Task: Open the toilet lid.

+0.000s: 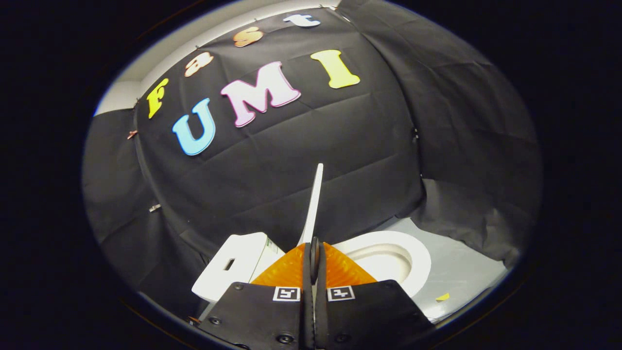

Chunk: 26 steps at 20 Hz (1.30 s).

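Observation:
The white toilet lid (314,204) stands raised and is seen edge-on as a thin blade rising from between my fingers. My gripper (315,249) is shut on its lower part, both fingers pressing its two faces. To the right of the fingers lies the white seat ring (418,257) with the open bowl (384,262) inside it. Left of the fingers is the white tank (233,267).
Black cloth walls close in behind the toilet and on both sides. A grey floor (466,272) shows to the right of the bowl, with a small yellow mark (442,296) on it.

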Each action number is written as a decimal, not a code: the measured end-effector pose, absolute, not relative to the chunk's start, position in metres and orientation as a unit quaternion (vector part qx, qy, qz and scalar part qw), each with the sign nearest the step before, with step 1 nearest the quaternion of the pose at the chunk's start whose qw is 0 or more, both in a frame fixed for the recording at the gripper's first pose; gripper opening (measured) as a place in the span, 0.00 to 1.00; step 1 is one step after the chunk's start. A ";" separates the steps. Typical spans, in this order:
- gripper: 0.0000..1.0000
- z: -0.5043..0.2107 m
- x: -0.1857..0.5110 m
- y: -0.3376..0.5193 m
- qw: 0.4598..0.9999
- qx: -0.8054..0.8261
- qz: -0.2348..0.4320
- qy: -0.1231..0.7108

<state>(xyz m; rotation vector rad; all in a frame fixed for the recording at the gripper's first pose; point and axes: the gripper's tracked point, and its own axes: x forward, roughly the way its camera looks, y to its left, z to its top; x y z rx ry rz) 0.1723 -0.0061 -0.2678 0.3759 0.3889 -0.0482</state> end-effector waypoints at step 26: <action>0.06 -0.229 0.188 0.245 0.980 -0.071 0.054 0.177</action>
